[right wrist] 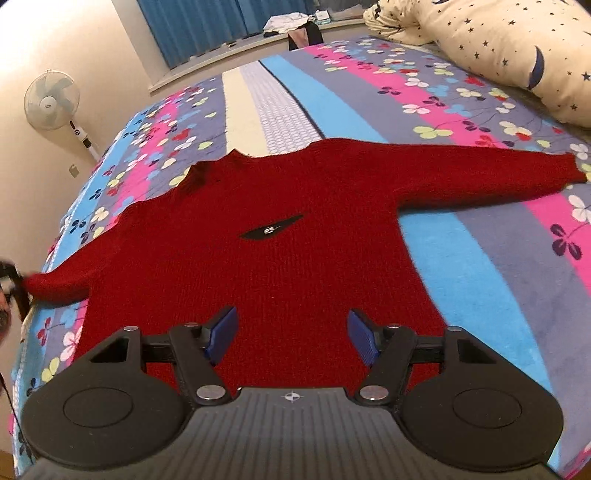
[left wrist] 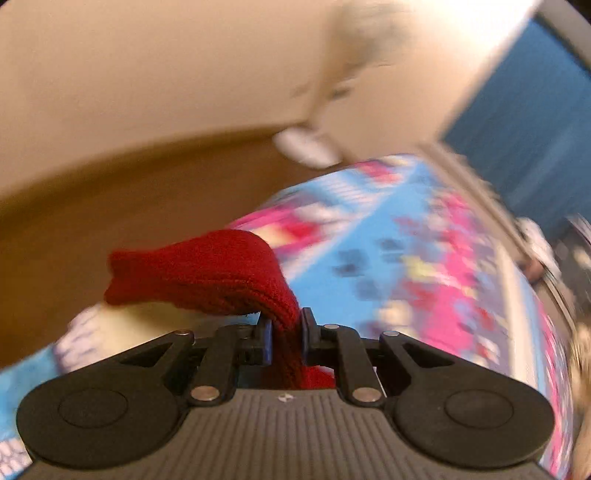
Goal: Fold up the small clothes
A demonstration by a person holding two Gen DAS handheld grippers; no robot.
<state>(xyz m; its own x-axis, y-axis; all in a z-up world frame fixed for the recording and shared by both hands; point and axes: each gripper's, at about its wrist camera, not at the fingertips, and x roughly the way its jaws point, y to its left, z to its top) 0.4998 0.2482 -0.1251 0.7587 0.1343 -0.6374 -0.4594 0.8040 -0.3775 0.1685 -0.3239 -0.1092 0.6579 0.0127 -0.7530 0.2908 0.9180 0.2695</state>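
A small red knit sweater lies flat and face up on the bed, with a dark badge on the chest and both sleeves spread out. My right gripper is open and empty, just above the sweater's hem. My left gripper is shut on the cuff end of the red sleeve; the cuff sticks out past the fingers to the left. In the right wrist view the left gripper shows at the far left edge, at the sleeve's end.
The bed has a floral striped cover in pink, blue and grey. A cream star-print duvet lies at the far right. A white standing fan stands by the left wall. Blue curtains and a windowsill with clutter are behind the bed.
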